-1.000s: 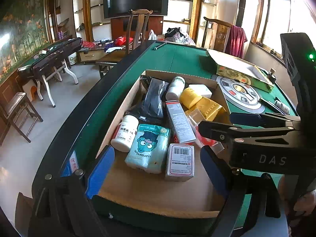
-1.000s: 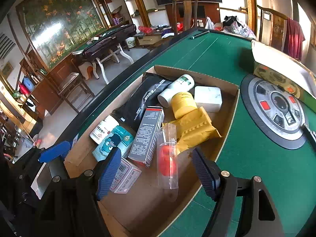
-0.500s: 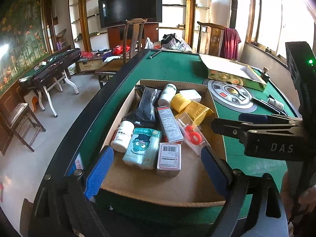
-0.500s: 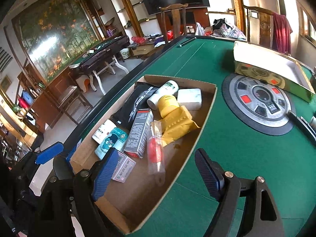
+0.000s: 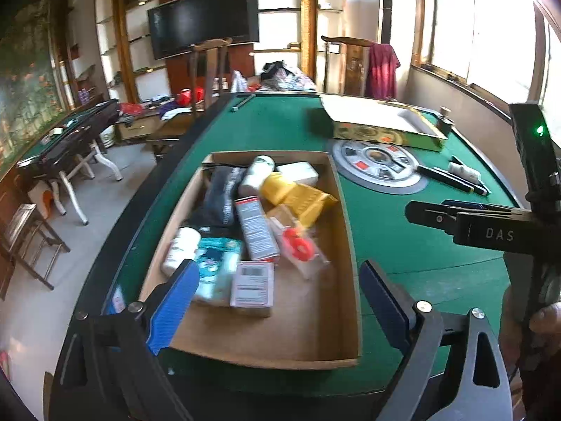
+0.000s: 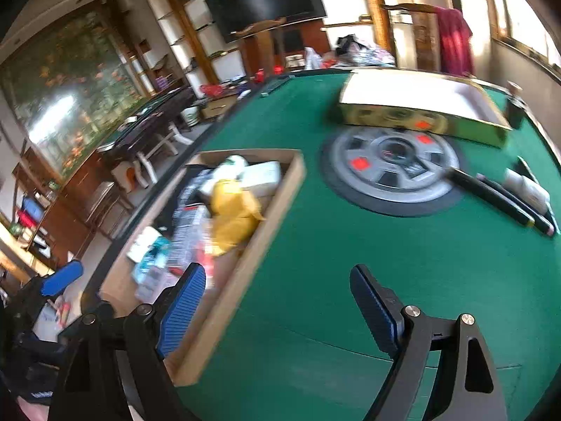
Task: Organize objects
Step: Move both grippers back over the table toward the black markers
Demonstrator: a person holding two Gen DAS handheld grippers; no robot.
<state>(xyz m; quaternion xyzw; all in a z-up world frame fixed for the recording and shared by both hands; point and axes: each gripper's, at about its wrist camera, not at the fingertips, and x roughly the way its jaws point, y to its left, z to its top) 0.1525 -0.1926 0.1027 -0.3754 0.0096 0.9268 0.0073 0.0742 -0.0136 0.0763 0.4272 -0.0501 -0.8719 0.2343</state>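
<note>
Both sets of jaws are wide and opening further, nothing between the pads: left gripper [image 5: 277, 301] over the near end of the cardboard tray [image 5: 350, 245], right gripper [image 6: 277, 305] above bare felt just beside it. Green table [image 6: 350, 245] carries the tray, packed with a yellow pouch [image 5: 308, 200], boxes, bottles and a red-ringed packet [image 5: 298, 245].
</note>
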